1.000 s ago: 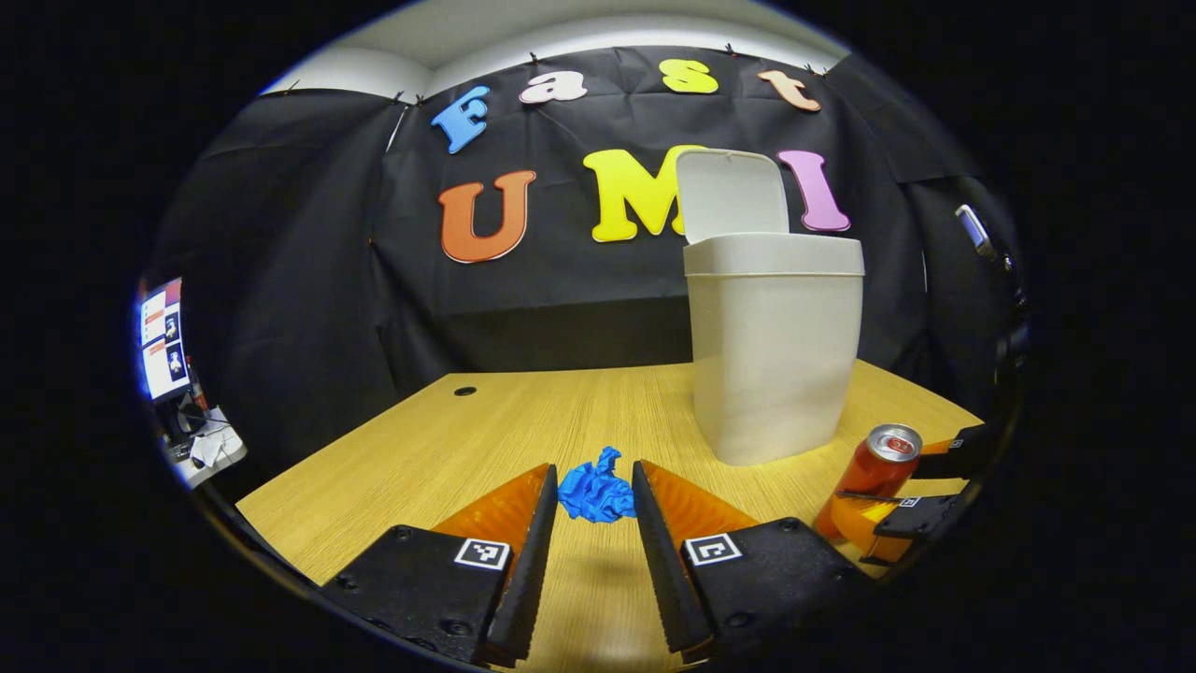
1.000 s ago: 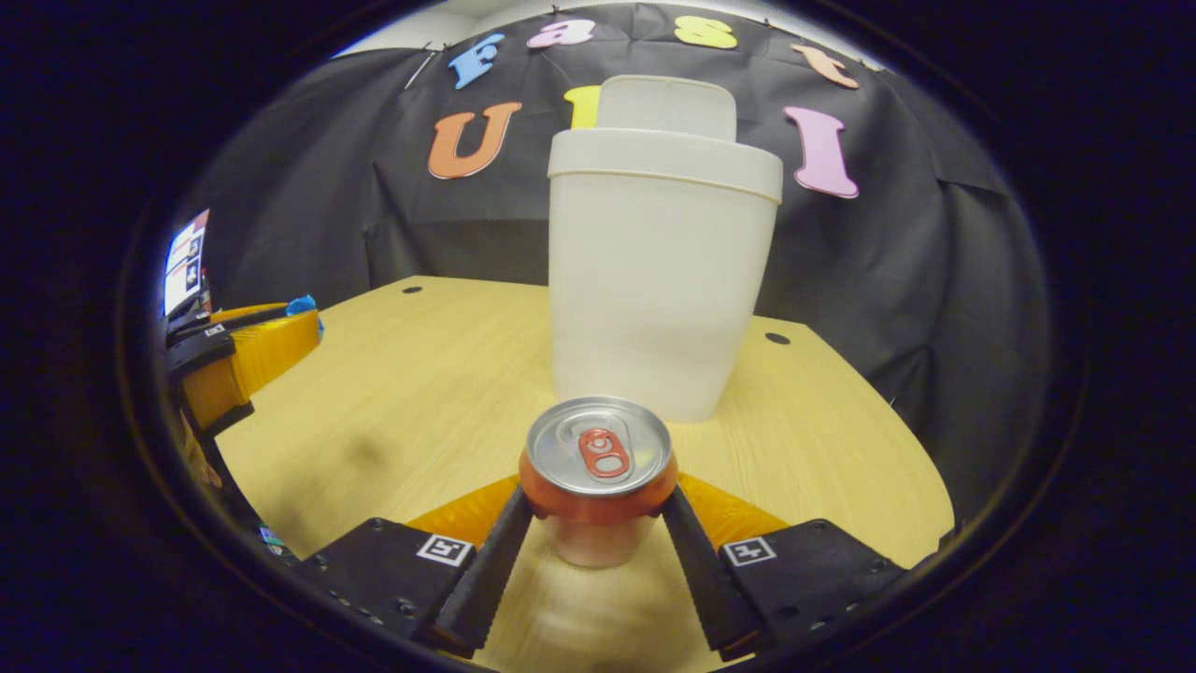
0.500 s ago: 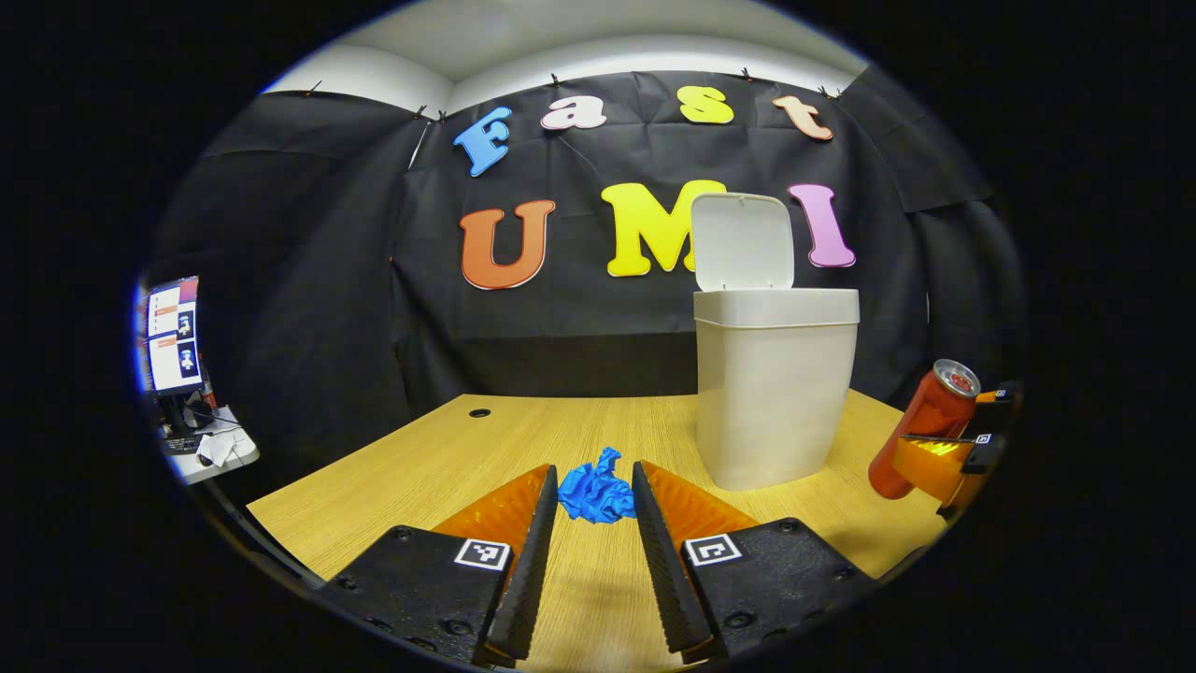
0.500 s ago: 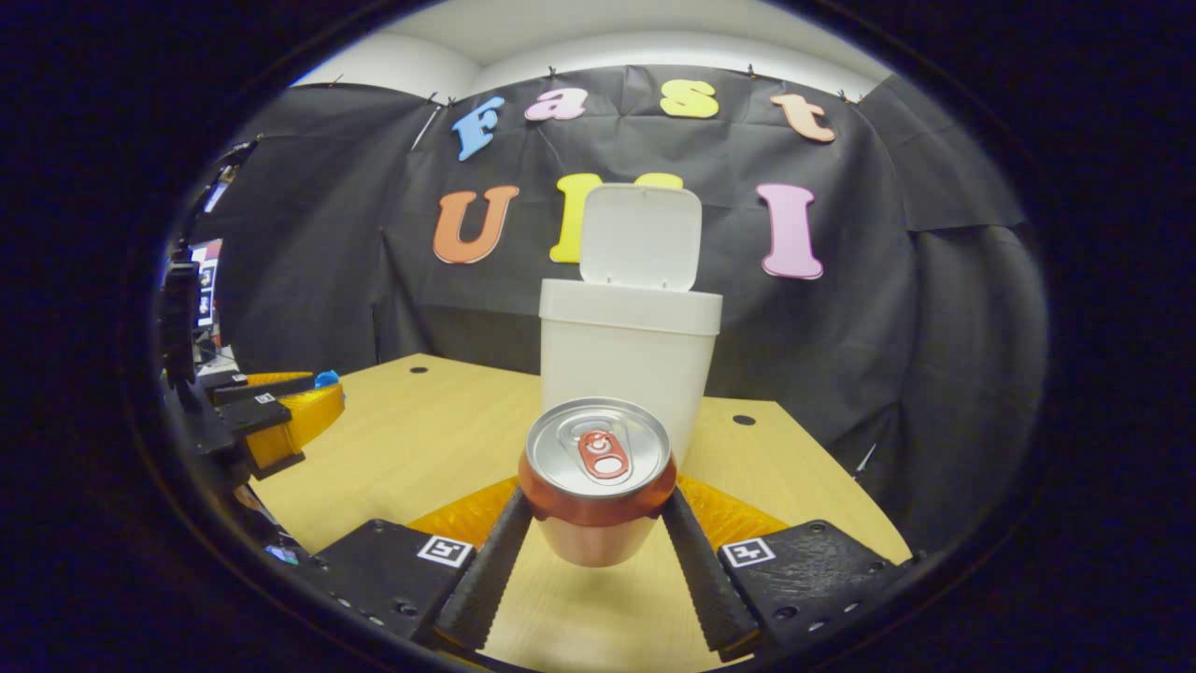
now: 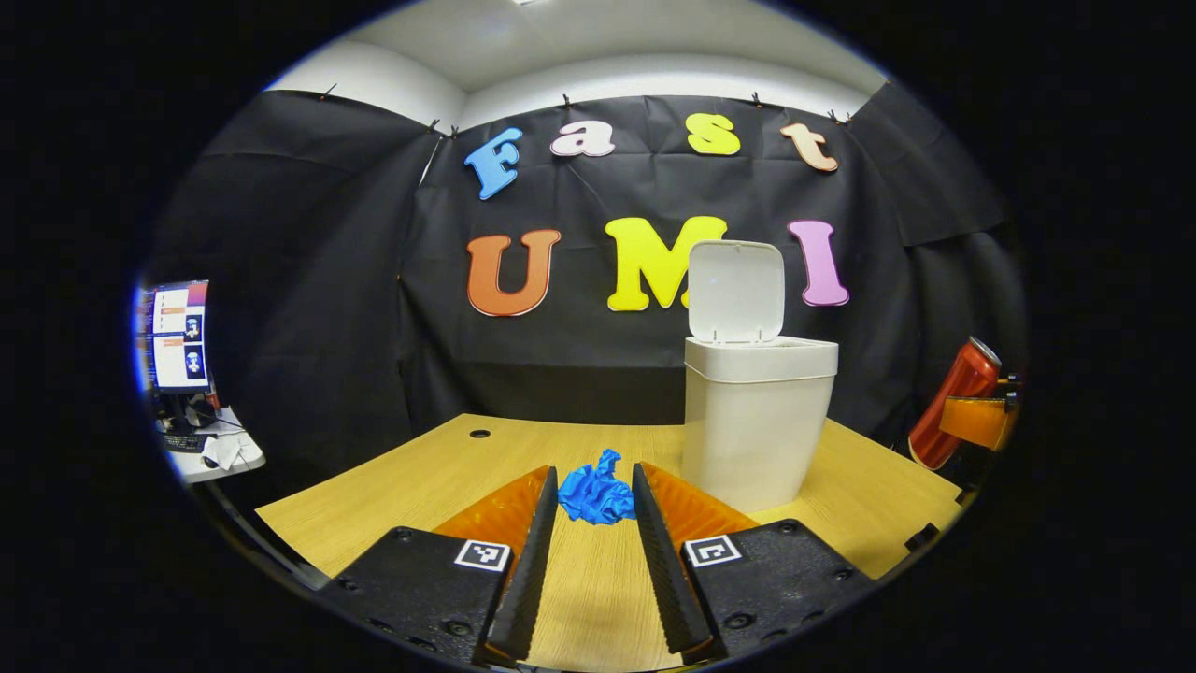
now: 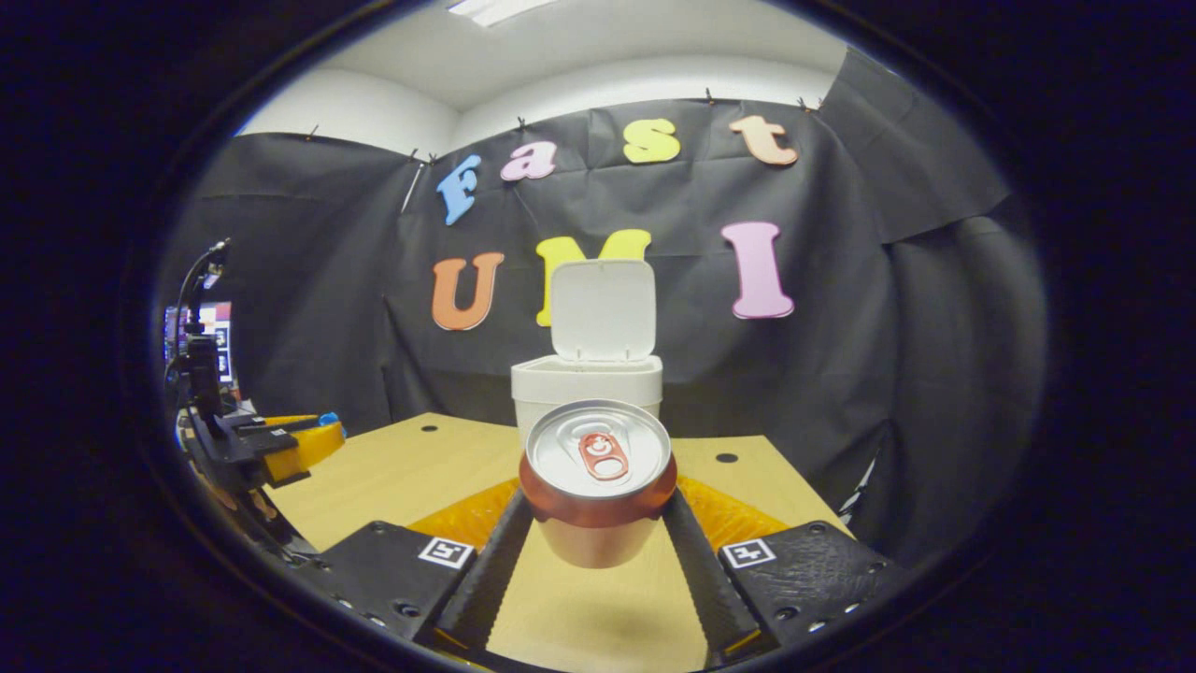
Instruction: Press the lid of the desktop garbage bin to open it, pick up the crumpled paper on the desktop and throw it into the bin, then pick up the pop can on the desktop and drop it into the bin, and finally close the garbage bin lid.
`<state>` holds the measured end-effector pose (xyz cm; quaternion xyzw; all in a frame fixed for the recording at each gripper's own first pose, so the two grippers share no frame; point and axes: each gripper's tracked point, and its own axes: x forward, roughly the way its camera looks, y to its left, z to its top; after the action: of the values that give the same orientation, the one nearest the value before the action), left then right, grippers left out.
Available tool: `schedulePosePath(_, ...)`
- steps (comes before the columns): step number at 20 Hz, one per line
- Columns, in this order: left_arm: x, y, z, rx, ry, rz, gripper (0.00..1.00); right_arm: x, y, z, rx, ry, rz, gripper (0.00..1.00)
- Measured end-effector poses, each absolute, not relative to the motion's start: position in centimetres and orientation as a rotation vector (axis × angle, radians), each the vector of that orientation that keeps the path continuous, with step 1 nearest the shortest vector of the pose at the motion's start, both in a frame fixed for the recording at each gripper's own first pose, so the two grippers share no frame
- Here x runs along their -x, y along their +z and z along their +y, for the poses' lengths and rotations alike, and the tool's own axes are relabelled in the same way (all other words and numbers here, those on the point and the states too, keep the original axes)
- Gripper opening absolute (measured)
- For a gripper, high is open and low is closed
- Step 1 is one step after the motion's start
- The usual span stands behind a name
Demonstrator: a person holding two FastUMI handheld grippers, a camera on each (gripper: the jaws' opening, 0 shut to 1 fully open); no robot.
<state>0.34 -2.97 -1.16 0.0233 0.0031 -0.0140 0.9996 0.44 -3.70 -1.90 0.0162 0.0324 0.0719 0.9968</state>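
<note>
A blue crumpled paper [image 5: 596, 491] is pinched between my left gripper's [image 5: 595, 477] fingertips, above the wooden table [image 5: 439, 472]. The white bin [image 5: 755, 425] stands ahead and to the right, its lid [image 5: 736, 292] tipped up and open. At the far right, the red pop can [image 5: 955, 400] hangs tilted in my right gripper [image 5: 981, 416]. In the right gripper view the can [image 6: 598, 481] sits upright between the fingers of my right gripper [image 6: 598, 509], off the table [image 6: 411, 467], hiding the lower bin [image 6: 587, 379]. The lid [image 6: 603, 308] stands open. My left gripper [image 6: 318, 435] with the paper [image 6: 328, 421] is far left.
A lit monitor [image 5: 173, 336] and a cluttered side desk [image 5: 220, 453] lie beyond the table's left edge. Cable holes [image 5: 479, 435] [image 6: 726, 458] mark the tabletop near the back. The black cloth wall closes the booth right behind the bin.
Both grippers have risen and drawn back from the bin, which now looks smaller and lower. The can has gone from near the tabletop to well above it. The paper stays gripped.
</note>
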Motion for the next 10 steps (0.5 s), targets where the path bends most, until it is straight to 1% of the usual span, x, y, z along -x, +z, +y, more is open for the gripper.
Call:
schedulePosePath(5,-1.6,0.6,-3.8,-0.070,-0.024,-0.004,0.53,-0.6,-2.1,-3.5,-0.033,0.166,0.071,0.81)
schedulePosePath(6,-2.0,1.3,-3.8,-0.077,-0.017,-0.012,0.53,-0.5,-2.2,-3.3,-0.028,0.173,0.070,0.82)
schedulePosePath(7,-2.5,2.1,-4.0,-0.081,-0.012,-0.022,0.53,-0.4,-2.3,-3.2,-0.021,0.181,0.071,0.81)
schedulePosePath(10,-4.6,3.9,-4.6,-0.099,0.010,-0.026,0.53,-0.3,-2.2,-3.0,-0.015,0.195,0.067,0.81)
